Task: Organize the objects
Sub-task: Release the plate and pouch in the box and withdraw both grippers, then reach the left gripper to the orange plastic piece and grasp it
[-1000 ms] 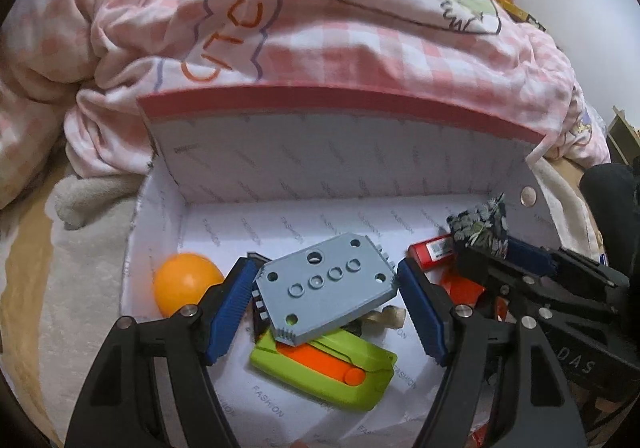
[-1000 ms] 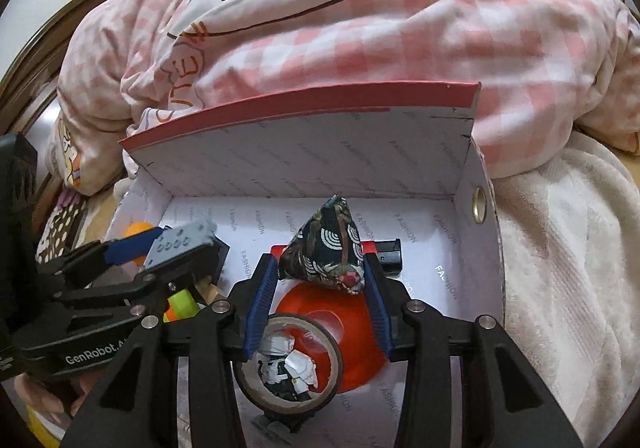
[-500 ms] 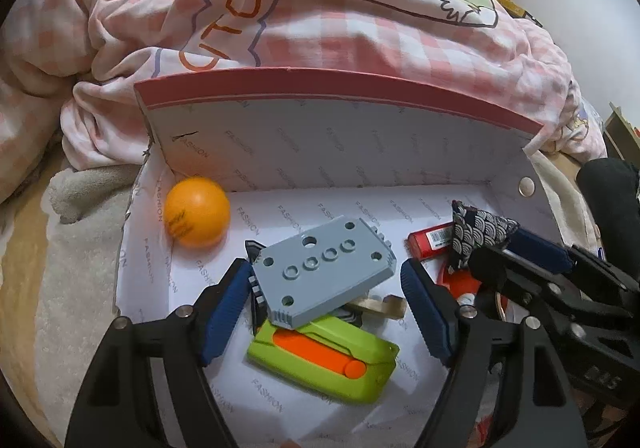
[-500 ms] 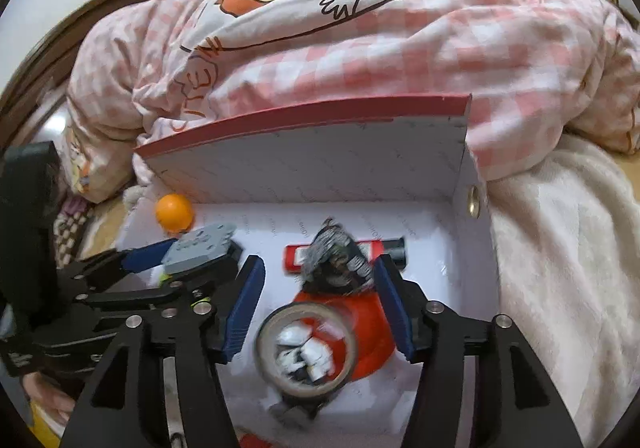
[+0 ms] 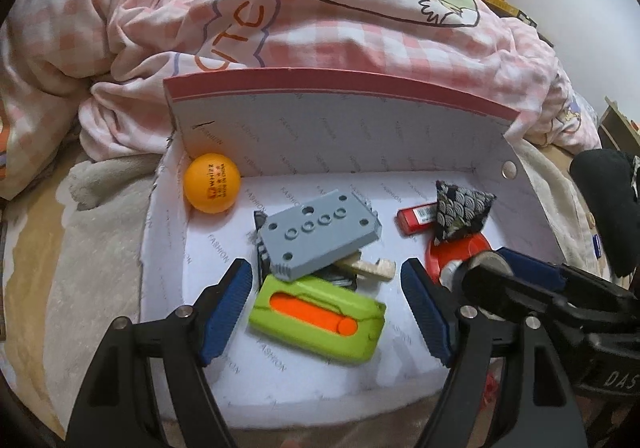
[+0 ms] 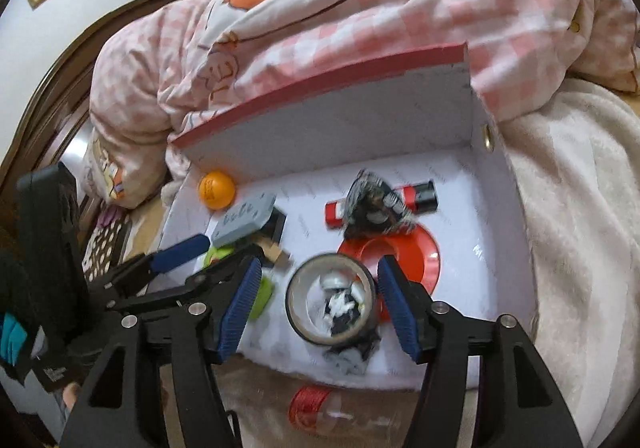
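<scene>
An open white box with a red rim (image 5: pixel 340 81) (image 6: pixel 320 81) lies on the bed and holds the objects. A grey plate with holes (image 5: pixel 320 238) (image 6: pixel 244 221) lies on a green and orange cutter (image 5: pixel 316 318). An orange ball (image 5: pixel 212 187) (image 6: pixel 217 189) sits in the far left corner. A dark patterned pouch (image 5: pixel 462 217) (image 6: pixel 374 209) rests on a red dish (image 6: pixel 400 252) beside a red lighter (image 5: pixel 416 217) (image 6: pixel 412 199). A tape roll (image 6: pixel 331 298) holds a small figure. My left gripper (image 5: pixel 326 312) is open and empty above the cutter. My right gripper (image 6: pixel 320 308) is open around the tape roll without touching it.
A pink checked quilt (image 5: pixel 320 7) is piled behind the box. A cream blanket (image 6: pixel 580 207) lies to the right. A red-capped clear bottle (image 6: pixel 320 408) lies in front of the box. A dark wooden headboard (image 6: pixel 60 87) stands at the left.
Both grippers opened and pulled back. The left let go of the grey plate, which now lies on the cutter. The right let go of the pouch, which dropped onto the red dish.
</scene>
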A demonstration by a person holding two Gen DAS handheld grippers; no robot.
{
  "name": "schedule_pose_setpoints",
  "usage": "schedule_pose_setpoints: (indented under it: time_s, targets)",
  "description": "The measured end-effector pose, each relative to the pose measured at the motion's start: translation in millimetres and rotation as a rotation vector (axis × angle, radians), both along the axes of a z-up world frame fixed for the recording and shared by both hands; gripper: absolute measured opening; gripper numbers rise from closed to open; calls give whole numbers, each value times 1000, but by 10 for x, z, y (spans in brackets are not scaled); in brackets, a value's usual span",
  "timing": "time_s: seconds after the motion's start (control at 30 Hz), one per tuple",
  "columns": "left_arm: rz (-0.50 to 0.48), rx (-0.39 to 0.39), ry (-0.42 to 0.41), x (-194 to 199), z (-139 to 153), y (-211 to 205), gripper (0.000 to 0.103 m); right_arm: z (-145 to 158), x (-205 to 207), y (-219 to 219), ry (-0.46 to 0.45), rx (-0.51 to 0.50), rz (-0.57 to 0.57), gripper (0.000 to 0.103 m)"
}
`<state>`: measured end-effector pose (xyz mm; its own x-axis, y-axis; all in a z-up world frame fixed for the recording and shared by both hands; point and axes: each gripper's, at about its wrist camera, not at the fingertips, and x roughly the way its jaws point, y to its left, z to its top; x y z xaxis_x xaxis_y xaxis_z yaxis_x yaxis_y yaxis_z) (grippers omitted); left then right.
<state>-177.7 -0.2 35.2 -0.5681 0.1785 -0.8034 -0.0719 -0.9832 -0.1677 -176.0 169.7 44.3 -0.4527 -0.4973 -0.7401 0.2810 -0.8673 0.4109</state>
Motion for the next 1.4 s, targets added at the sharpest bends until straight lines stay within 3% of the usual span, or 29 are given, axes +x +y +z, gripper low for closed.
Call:
schedule_pose_setpoints:
  time_s: [0.57,1.0,1.17,1.33,1.4]
  targets:
    - [-60,-22,50,673,364,119,78,429,703,205,66,-21,17,62]
    - [-146,-67,69,1451,352,378,78,378,1404,530,62,58,-31,62]
    - [-197,-75,4,1662,139,525,78,222,1625,578,39,65,-28,62]
    - [-224,26,-127,1768,-209,580,78,84,1813,668,62,112,-83,62]
    - [-224,36,-139,1804,-269,600,78,27,1844,705,41,119,-88,62]
